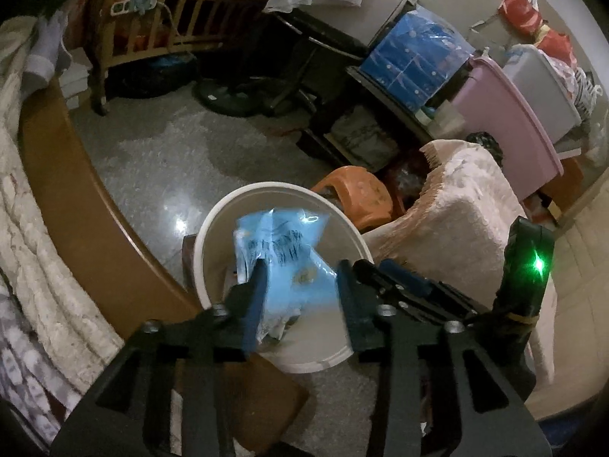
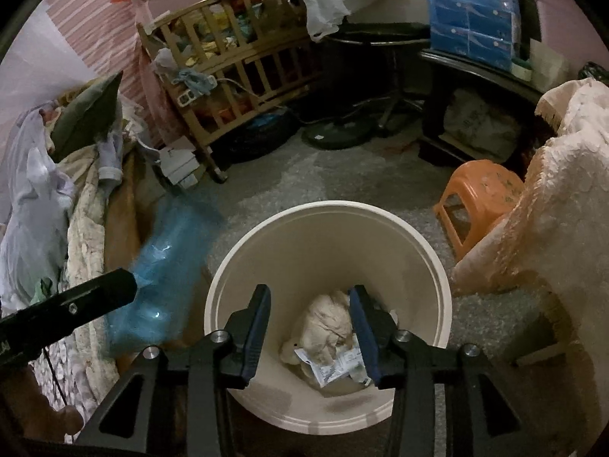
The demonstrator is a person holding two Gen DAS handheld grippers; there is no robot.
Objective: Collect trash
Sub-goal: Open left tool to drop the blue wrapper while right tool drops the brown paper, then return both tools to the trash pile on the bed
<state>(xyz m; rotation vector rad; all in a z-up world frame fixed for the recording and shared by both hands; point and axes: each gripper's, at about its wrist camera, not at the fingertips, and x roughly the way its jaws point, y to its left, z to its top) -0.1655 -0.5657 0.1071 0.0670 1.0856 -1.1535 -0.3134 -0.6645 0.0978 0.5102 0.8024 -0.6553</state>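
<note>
A white round bin (image 1: 243,198) (image 2: 327,205) stands on the speckled floor below both grippers. My left gripper (image 1: 302,285) is open above it. A light blue plastic wrapper (image 1: 281,251) hangs loose between its fingers, blurred, touching the left pad only. In the right wrist view the same blue wrapper (image 2: 163,266) smears beside the left gripper's black finger (image 2: 95,297), left of the bin. My right gripper (image 2: 310,304) is open over the bin mouth with nothing held. At the bin's bottom lie a crumpled beige wad (image 2: 329,323) and printed paper scraps (image 2: 335,367).
An orange plastic stool (image 2: 479,194) and a cream-blanket-covered seat (image 2: 552,209) stand right of the bin. A wooden bed edge (image 1: 76,190) with bedding curves along the left. A wooden crib (image 2: 236,57) and a fan base (image 2: 338,133) sit farther back. Brown cardboard (image 1: 266,400) lies beside the bin.
</note>
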